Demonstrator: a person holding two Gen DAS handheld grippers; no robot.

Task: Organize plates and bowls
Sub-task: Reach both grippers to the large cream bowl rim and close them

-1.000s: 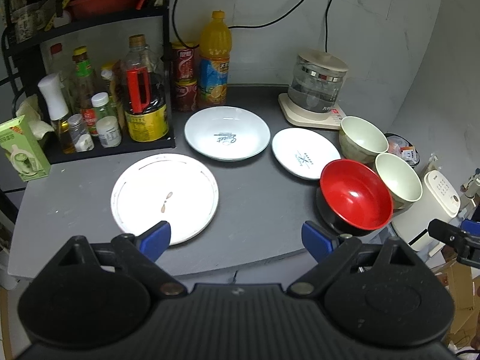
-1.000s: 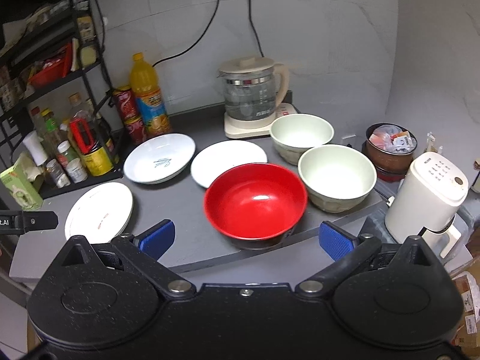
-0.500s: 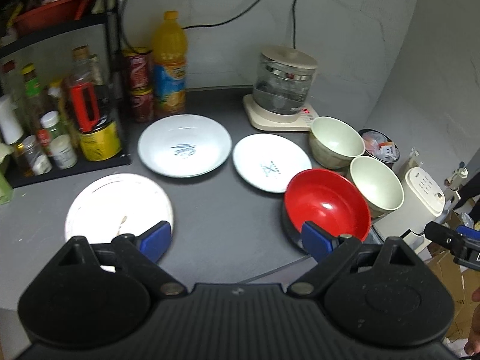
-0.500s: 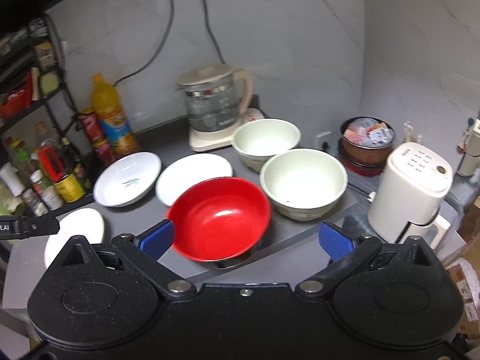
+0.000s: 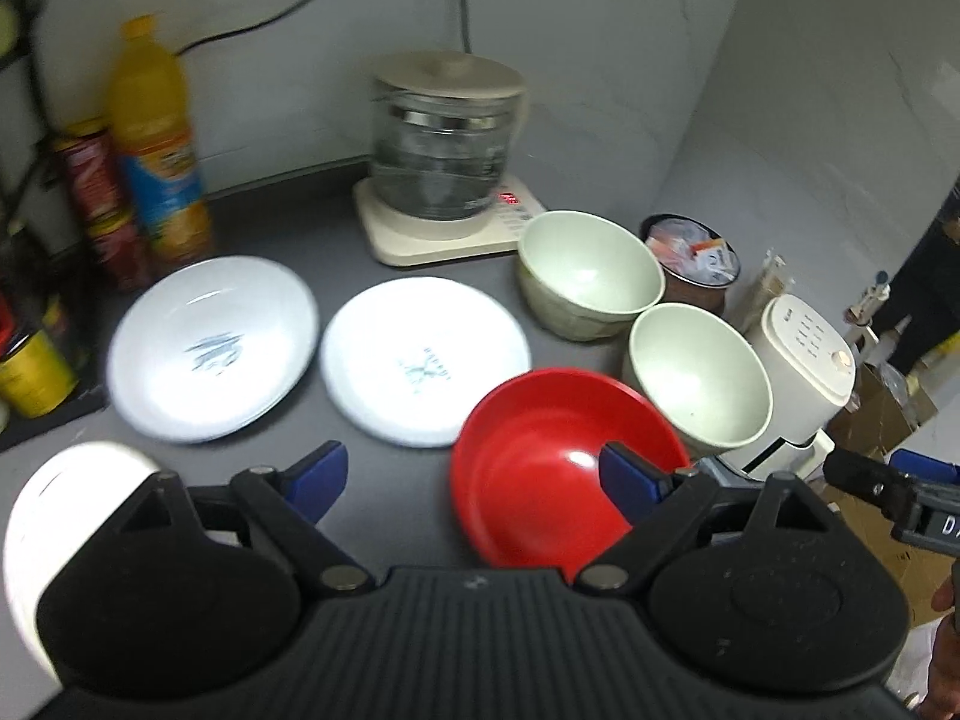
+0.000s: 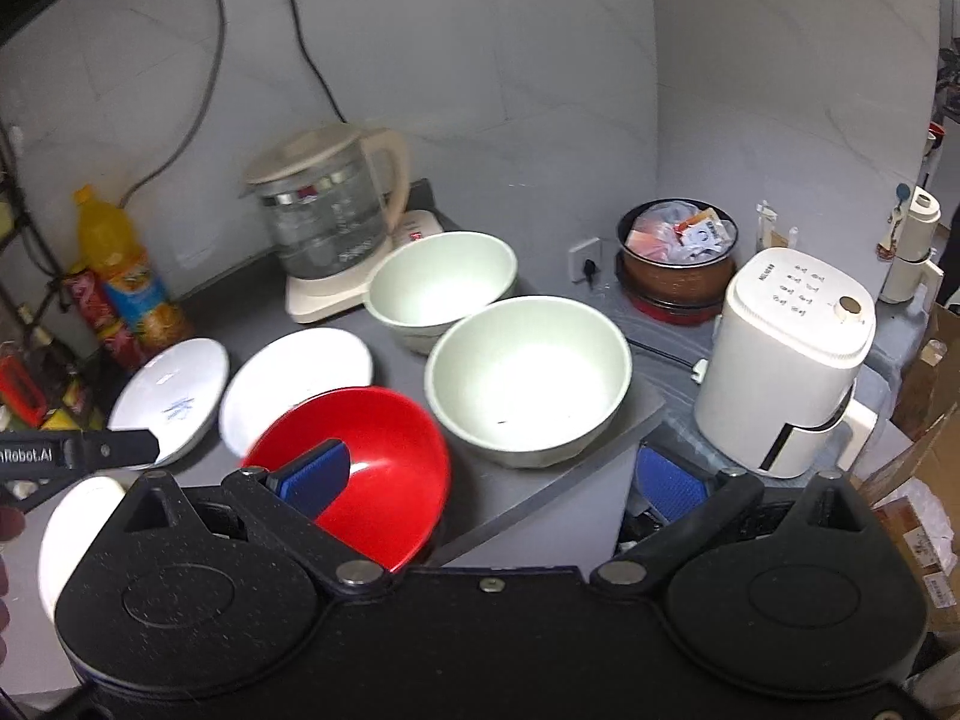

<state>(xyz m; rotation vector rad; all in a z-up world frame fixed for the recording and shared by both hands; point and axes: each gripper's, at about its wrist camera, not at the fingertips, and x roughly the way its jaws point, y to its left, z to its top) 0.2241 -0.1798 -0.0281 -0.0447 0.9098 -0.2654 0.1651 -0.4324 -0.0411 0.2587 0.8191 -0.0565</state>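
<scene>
1. Since 1 s ago both views have swung right: the bottle rack has left the left wrist view and the red bowl now sits lower and closer to both grippers.
2. Left gripper (image 5: pixel 474 471): blue-padded fingers wide apart, nothing between them, hovering over the matte grey countertop (image 5: pixel 336 240).
3. Right gripper (image 6: pixel 492 471): fingers likewise spread and empty; its left pad overlaps the red bowl in the view, contact cannot be told.
4. Glossy red round bowl (image 5: pixel 558 456): smooth, empty, near the counter's front edge.
5. Two pale green round bowls side by side, empty: near one (image 6: pixel 528 378) just right of the red bowl, far one (image 6: pixel 441 282) beside the glass kettle with cream lid (image 6: pixel 327 204).
6. Flat white plate with small print (image 5: pixel 426 360) and shallow white dish (image 5: pixel 213 348) lie left of the bowls; a third white plate (image 5: pixel 66 492) is at the front left, partly hidden.
</scene>
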